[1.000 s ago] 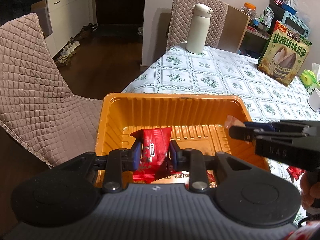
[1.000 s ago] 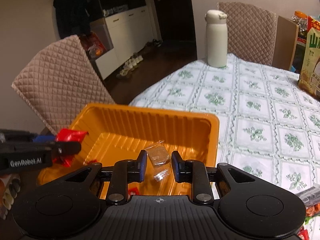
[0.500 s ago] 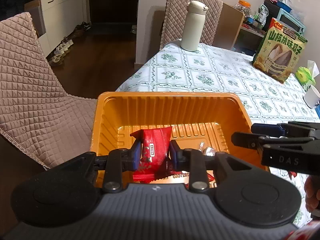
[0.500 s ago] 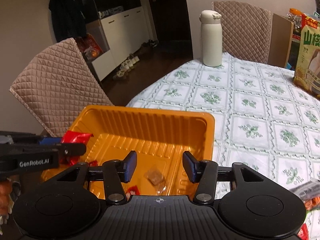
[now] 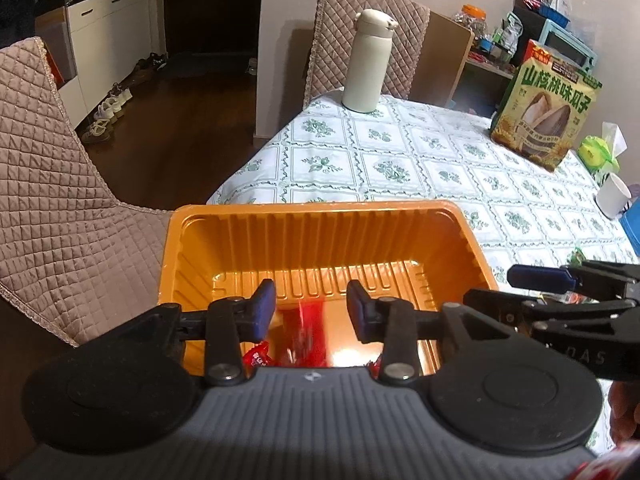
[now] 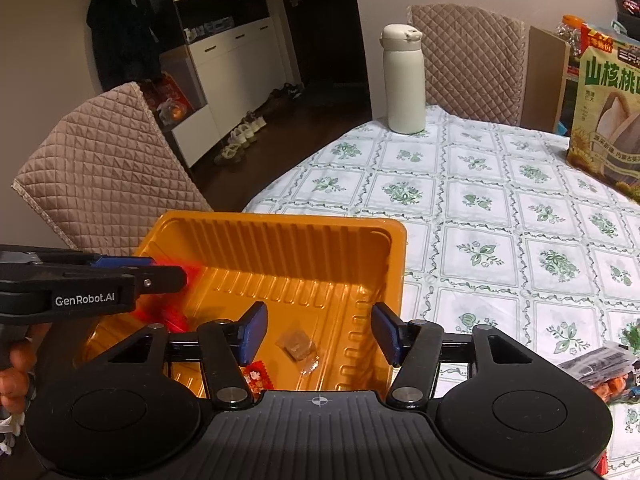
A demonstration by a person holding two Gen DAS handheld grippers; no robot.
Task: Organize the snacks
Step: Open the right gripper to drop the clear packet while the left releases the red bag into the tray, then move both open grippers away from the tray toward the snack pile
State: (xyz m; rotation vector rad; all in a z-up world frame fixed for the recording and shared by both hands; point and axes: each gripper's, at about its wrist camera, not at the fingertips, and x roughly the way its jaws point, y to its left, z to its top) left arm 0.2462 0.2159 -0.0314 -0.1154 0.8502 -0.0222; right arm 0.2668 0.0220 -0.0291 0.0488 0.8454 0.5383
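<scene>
With both sets of jaws just opened over the orange tray (image 5: 320, 216), the red snack packet (image 5: 306, 332) falls blurred below the left gripper (image 5: 311, 310) and the clear-wrapped sweet (image 6: 297, 346) lies beneath the empty right gripper (image 6: 318, 334), so each should lift straight clear before fetching more.

Both wrist views look down, close, into the orange tray (image 5: 312, 220).

"GenRobot.AI" — left tool (image 6: 176, 276), "山核桃味瓜子" — snack bag (image 5: 548, 116)
</scene>
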